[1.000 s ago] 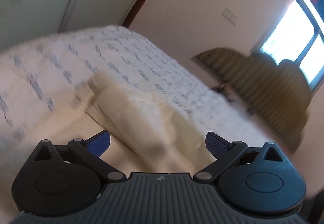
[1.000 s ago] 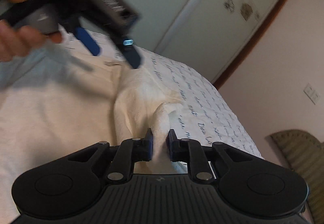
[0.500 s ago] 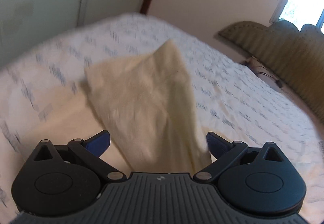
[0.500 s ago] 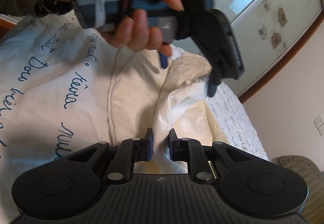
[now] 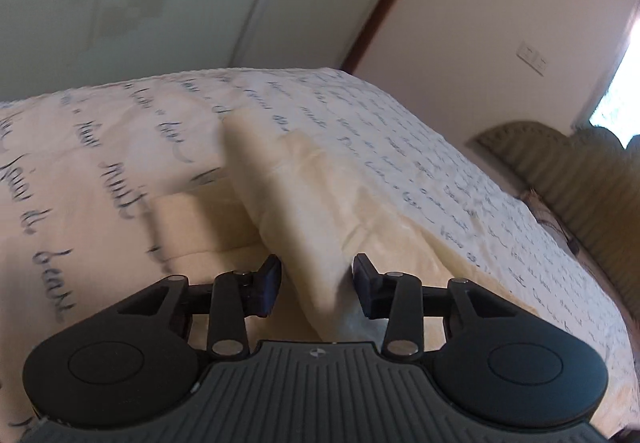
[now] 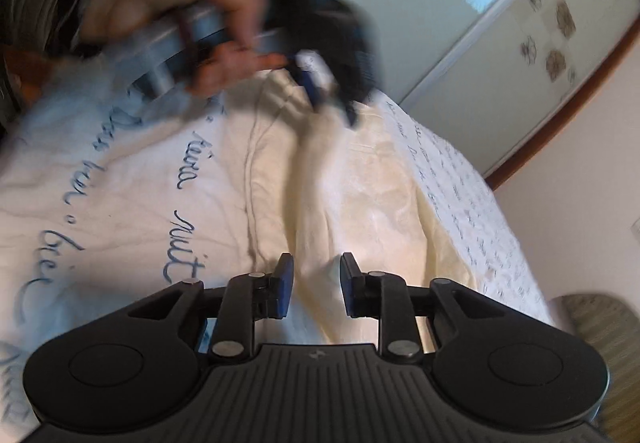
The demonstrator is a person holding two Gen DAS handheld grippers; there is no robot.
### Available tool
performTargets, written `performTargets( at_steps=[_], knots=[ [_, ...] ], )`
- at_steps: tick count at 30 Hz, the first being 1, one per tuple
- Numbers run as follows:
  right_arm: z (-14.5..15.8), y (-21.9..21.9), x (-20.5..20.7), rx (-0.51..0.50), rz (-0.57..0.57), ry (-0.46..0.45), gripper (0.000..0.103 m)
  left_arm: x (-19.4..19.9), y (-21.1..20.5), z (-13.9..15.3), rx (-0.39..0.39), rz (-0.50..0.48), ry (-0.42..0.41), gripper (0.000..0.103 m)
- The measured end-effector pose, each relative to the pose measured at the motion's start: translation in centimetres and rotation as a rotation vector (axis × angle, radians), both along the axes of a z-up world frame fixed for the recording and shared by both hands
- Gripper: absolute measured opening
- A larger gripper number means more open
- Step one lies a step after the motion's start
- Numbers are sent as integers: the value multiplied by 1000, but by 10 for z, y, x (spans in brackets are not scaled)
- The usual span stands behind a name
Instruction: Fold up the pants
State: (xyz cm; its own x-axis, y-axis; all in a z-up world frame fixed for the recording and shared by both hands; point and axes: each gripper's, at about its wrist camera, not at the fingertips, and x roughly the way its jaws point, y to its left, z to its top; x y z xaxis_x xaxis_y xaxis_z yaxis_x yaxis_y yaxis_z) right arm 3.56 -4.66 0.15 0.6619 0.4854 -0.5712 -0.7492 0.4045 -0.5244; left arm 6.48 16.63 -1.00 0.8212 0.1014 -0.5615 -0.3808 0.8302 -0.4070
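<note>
Between both claws' jaws lie the pants (image 5: 308,203), left (image 5: 316,283) closing, right (image 6: 316,285) opening.

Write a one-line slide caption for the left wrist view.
Left gripper, jaws just closing, straddles a raised fold of cream pants on a script-printed bedspread.

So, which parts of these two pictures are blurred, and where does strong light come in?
Right wrist view: the hand holding the left gripper is smeared by motion; the pants stay fairly sharp. Left wrist view: the raised pants fold is soft, and the window at the right edge is overexposed.
</note>
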Motion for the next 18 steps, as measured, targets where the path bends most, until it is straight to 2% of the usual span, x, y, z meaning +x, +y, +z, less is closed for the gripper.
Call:
performTargets(
  at_steps=[1,2,3,4,6,7,8,9,12,15,16,18],
  knots=[
    [10,-10,8,36,-29,19,25,-2,3,-3,2,2,9,41],
    [19,-20,19,64,-67,51,27,-3,6,-7,-11,-6,19,37],
    [25,-28,31,82,-101,82,34,-5,9,-10,-29,-8,17,37],
    [30,-36,44,98,-125,114,49,-8,12,-11,-45,-4,6,37],
    [33,-48,68,119,-141,206,71,-10,16,-8,-58,-12,-3,37],
    [30,-54,74,122,-131,261,72,-11,17,-7,-67,-15,-5,34],
    [29,-56,83,120,-120,291,72,-12,19,-7,-84,-18,-11,23],
    [27,-57,92,115,-115,325,72,-13,23,-8,-94,-27,-19,16],
    [15,-59,102,48,-131,420,70,-13,27,-8,-90,-50,-37,11],
    [5,-55,76,-26,-94,440,69,-11,20,-5,-50,-67,-88,10],
    [2,-58,56,-39,-91,455,67,-12,19,-4,-29,-72,-104,11],
    [2,-57,31,-61,-72,493,66,-10,12,-5,40,-80,-98,11]
  ],
)
